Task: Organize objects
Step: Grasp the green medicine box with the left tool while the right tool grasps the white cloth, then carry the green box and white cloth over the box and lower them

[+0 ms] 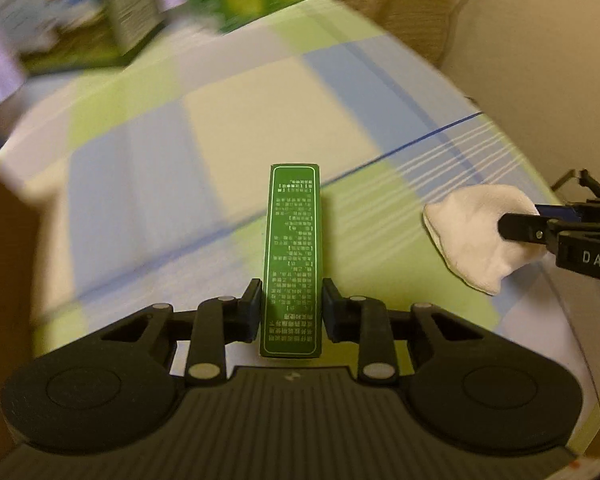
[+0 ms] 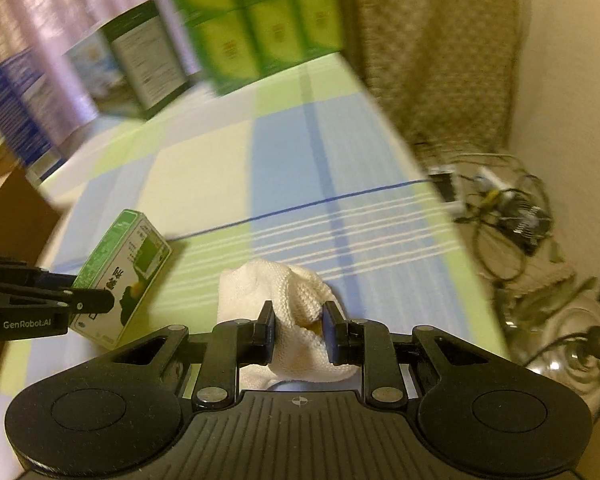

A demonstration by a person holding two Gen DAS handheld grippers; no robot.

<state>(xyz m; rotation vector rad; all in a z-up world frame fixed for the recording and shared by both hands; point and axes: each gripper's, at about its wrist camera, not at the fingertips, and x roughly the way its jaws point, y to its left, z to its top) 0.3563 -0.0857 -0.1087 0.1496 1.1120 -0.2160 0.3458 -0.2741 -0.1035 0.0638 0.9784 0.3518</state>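
The left tongs point(image 1: 291, 304) are clamped on a narrow green box point(image 1: 292, 256), fingers pressed on its two broad faces near its lower end, so the box stands on end out ahead of them with a thin side of white print facing the camera. From the right wrist view the same box point(image 2: 126, 276) tilts over the checked cloth, its pale printed face showing, the left tongs point(image 2: 96, 306) gripping it from the left edge of the view. The right tongs point(image 2: 299, 330) are closed on a bunched white knitted cloth point(image 2: 288, 308), which bulges between and beyond the fingers; in the left wrist view that cloth point(image 1: 476, 236) hangs at the right, pinched by the right tongs point(image 1: 516, 228). Both things are above the counter point(image 1: 240, 128), which is covered in green, blue and cream squares with thin white stripes and a dark blue line. Further back, blurred, stand a carton with a dark printed side point(image 2: 148, 60) and a stack of green cartons point(image 2: 256, 20). Off the counter's right edge a tangle of cables point(image 2: 504, 208) lies on the floor, with tan fabric point(image 2: 432, 52) behind
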